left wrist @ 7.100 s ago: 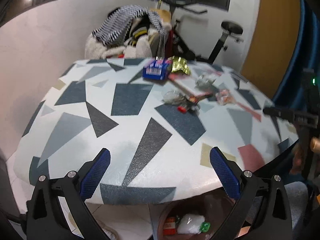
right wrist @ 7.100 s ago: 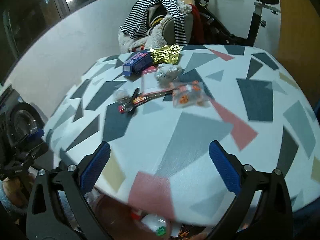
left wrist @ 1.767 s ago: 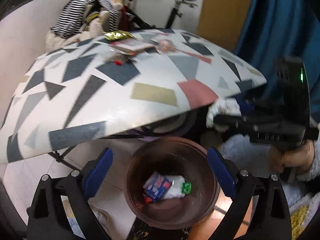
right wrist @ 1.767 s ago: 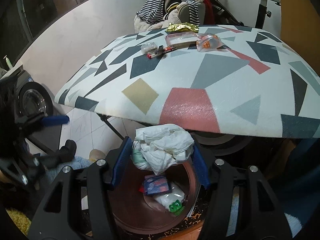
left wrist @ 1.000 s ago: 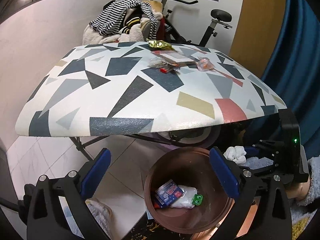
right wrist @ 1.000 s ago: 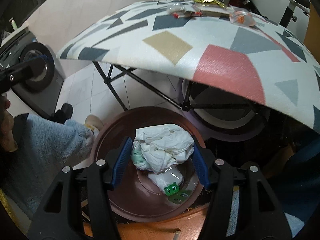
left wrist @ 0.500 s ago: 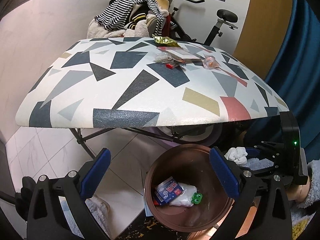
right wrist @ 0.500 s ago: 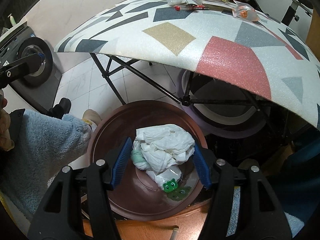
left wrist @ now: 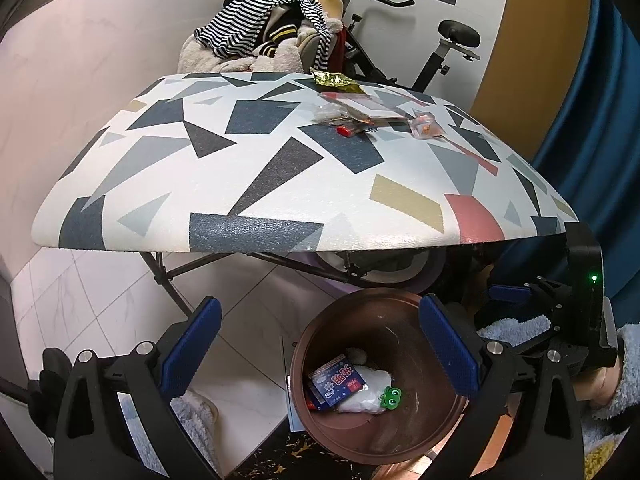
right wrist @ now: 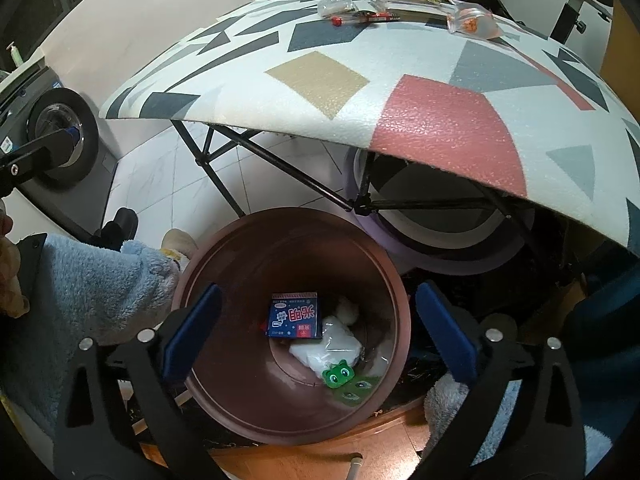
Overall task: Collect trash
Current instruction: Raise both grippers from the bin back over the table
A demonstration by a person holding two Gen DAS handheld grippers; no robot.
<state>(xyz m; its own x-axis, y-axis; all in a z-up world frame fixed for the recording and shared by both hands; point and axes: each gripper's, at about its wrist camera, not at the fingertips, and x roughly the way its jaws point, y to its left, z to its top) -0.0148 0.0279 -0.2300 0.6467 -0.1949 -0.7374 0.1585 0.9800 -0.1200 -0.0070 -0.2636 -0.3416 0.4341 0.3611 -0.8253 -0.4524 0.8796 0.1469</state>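
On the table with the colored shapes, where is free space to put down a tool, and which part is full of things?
The table is bare across its near half and left side, from the front edge up to the red cap piece. The far right part is crowded: gold wrapper, flat packet, clear bag.

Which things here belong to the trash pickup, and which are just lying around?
Job: brown bin, blue packet inside it, gold wrapper, clear bag and red scraps on the table.

Just there: striped clothes, exercise bike, washing machine.
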